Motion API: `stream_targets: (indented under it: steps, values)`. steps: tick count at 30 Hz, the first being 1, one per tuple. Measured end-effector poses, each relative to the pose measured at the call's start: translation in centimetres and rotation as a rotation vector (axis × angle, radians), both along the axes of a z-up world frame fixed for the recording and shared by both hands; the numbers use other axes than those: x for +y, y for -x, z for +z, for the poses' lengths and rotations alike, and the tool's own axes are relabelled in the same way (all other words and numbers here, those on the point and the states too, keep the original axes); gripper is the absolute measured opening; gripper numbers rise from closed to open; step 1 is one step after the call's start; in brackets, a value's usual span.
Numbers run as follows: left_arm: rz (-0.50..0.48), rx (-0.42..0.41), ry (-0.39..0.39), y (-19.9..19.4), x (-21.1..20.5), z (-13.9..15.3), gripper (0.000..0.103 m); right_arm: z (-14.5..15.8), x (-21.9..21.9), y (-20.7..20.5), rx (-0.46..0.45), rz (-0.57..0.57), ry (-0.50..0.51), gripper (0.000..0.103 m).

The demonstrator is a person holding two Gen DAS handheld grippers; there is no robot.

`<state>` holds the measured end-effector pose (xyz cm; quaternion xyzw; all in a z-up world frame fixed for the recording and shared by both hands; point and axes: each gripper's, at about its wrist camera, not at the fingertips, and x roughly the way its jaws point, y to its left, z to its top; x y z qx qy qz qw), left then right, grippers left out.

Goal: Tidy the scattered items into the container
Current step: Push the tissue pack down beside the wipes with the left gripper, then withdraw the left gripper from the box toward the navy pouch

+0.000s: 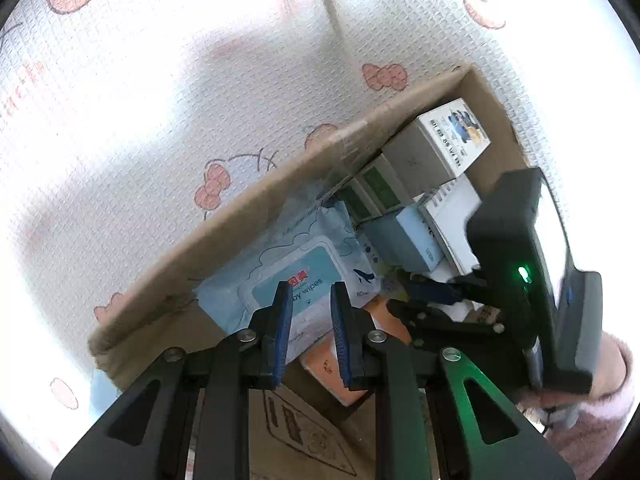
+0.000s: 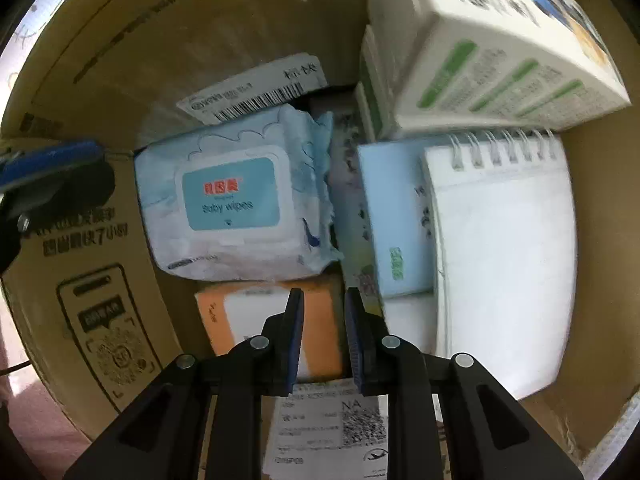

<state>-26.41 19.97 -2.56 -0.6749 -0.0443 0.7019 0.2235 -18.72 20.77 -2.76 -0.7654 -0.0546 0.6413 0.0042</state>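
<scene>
Hovering inside the cardboard box (image 2: 100,300), my right gripper (image 2: 323,304) has its jaws slightly apart, holding nothing. Baby wipes pack (image 2: 236,196) and spiral notebook (image 2: 504,256) already lie inside; I should lift straight out without snagging them.

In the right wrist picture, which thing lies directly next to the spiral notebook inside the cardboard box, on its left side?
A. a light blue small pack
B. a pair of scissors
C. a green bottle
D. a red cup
A: the light blue small pack lies against the left edge of the spiral notebook inside the cardboard box.
</scene>
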Motion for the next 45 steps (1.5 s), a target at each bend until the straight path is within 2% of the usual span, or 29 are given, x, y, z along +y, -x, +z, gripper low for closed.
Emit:
stream_targets:
  steps: [5, 8, 13, 15, 17, 20, 21, 23, 24, 28, 29, 30, 31, 32, 34, 38, 39, 42, 44, 45]
  values:
    - [-0.039, -0.001, -0.021, -1.4, 0.2, 0.5, 0.022, -1.2, -0.3, 1.0, -0.051, 0.002, -0.031, 0.018]
    - [-0.069, 0.012, -0.043, -2.1, 0.0, 0.6, 0.022, -1.2, -1.5, 1.2, -0.049, 0.057, -0.084, 0.018]
    - [-0.092, 0.130, -0.032, -2.9, 0.4, 2.2, 0.022, -1.7, -3.1, 1.2, -0.095, 0.082, -0.053, 0.018]
    - [-0.080, 0.147, -0.018, -3.1, 0.4, 2.8, 0.022, -2.1, -3.3, 0.9, -0.143, 0.073, -0.009, 0.018]
    - [-0.060, 0.141, -0.044, -3.1, 0.0, 3.1, 0.022, -2.2, -3.5, 0.7, -0.158, 0.075, 0.003, 0.018]
    - [-0.033, 0.166, -0.051, -3.3, -0.7, 2.7, 0.022, -0.4, -4.1, 1.0, -0.066, 0.115, -0.033, 0.018]
    - [-0.024, 0.178, -0.049, -3.6, -0.6, 2.9, 0.023, 1.0, -4.1, 1.2, -0.010, 0.107, -0.037, 0.018]
    - [-0.016, 0.207, -0.040, -3.0, -1.1, 2.8, 0.030, 3.0, -4.1, 1.1, 0.045, 0.101, -0.025, 0.018]
    - [-0.019, 0.218, -0.036, -3.1, -1.2, 2.7, 0.037, 4.2, -4.1, 0.9, 0.084, 0.096, -0.009, 0.018]
    - [-0.036, 0.295, -0.005, -3.9, -2.4, 3.2, 0.045, 9.2, -4.3, -0.2, 0.293, 0.080, -0.018, 0.019]
    - [-0.048, 0.321, 0.006, -4.1, -2.5, 3.5, 0.047, 10.3, -4.5, -0.6, 0.346, 0.078, -0.035, 0.026]
    - [-0.063, 0.343, 0.014, -4.1, -2.4, 3.7, 0.051, 10.8, -4.4, -1.3, 0.372, 0.079, -0.048, 0.040]
    - [-0.078, 0.371, 0.028, -4.5, -2.3, 3.9, 0.052, 11.6, -4.6, -1.8, 0.410, 0.073, -0.067, 0.049]
    - [-0.092, 0.395, 0.040, -4.7, -2.0, 4.1, 0.053, 12.5, -1.9, -1.9, 0.440, 0.073, -0.070, 0.060]
    - [-0.122, 0.454, 0.052, -5.7, -1.7, 4.4, 0.056, 13.9, -2.4, -3.2, 0.519, 0.080, -0.076, 0.061]
    - [-0.165, 0.575, 0.104, -8.0, -1.6, 4.4, 0.061, 14.6, -3.4, -6.3, 0.594, 0.078, -0.051, 0.062]
    - [-0.168, 0.591, 0.110, -8.3, -1.8, 4.6, 0.061, 14.0, -3.7, -7.8, 0.611, 0.068, -0.055, 0.063]
    - [-0.141, 0.612, 0.106, -9.3, -2.4, 4.1, 0.062, 12.3, -4.7, -9.3, 0.688, 0.069, -0.129, 0.070]
    - [-0.117, 0.570, 0.080, -9.7, -3.1, 3.3, 0.062, 12.5, -5.4, -10.2, 0.727, 0.062, -0.205, 0.070]
    - [-0.110, 0.603, 0.058, -10.3, -3.6, 3.4, 0.062, 11.9, -5.5, -10.6, 0.738, 0.056, -0.229, 0.070]
